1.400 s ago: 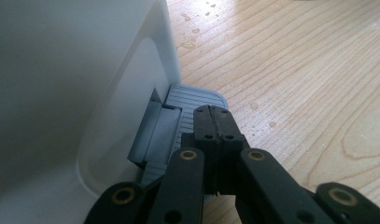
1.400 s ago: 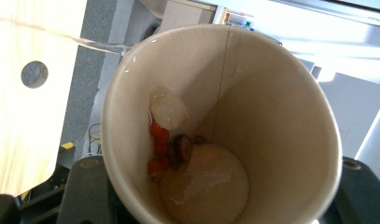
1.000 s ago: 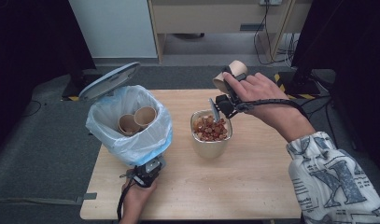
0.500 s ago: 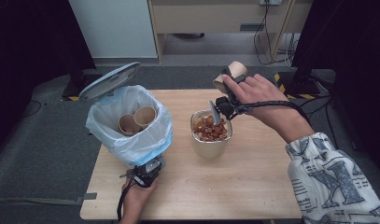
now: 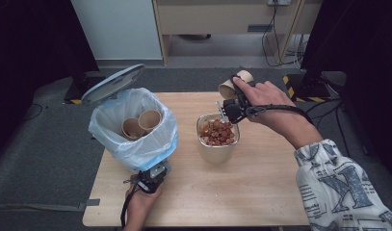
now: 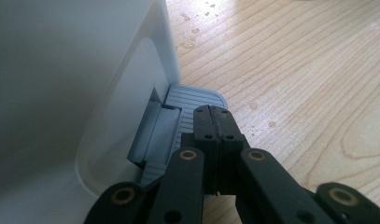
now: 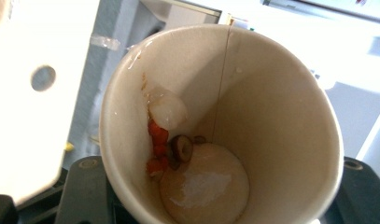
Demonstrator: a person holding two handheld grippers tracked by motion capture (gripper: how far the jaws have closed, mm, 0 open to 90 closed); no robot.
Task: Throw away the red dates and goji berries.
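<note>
Right gripper (image 5: 230, 111) tilting paper cup (image 5: 230, 86) above food container (image 5: 217, 139), wrist bent

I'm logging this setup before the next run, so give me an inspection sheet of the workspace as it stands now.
Surface: wooden table, water droplets near the bin.
Job's things: pedal bin with lid up, two paper cups inside; container of food scraps; tipped paper cup with leftover bits stuck inside.
Clutter: nothing seen.
Grippers: left hand-held gripper shut, over the bin's pedal; right hand-held gripper shut on the tipped paper cup, above the container.
Cables: one trails from each gripper; more by the far wall.
Surroundings: grey floor, cabinet behind.
</note>
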